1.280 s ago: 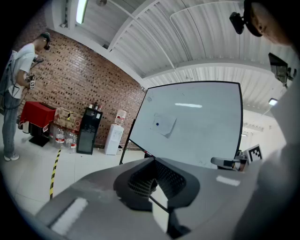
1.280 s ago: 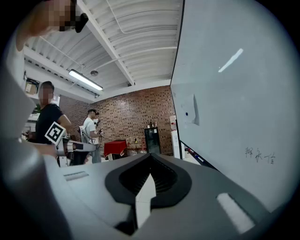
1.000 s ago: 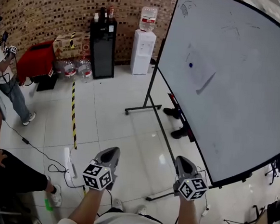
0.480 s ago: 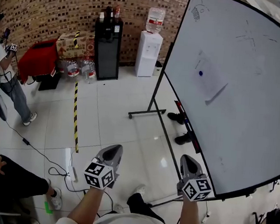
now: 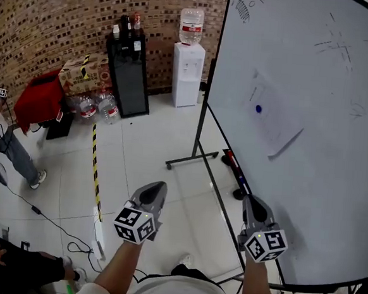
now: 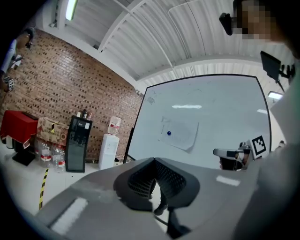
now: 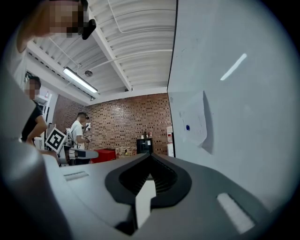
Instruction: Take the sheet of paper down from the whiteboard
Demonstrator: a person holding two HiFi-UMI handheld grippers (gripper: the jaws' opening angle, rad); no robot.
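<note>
We hold our left claw (image 5: 159, 187) and right claw (image 5: 251, 200) pressed together, empty, apart from the whiteboard (image 5: 333, 186). The sheet of paper (image 5: 273, 122) hangs on the whiteboard under a blue magnet (image 5: 258, 108).

One whiteboard (image 5: 335, 206), one sheet (image 5: 273, 122), one magnet (image 5: 258, 108)

Grey left gripper (image 5: 157, 187) and right gripper (image 5: 251, 200) bear black-and-white marker cubes (image 5: 133, 225).

Head view looks steeply down, whiteboard (image 5: 313, 121) at two o'clock; both gripper views look level and share it.
</note>
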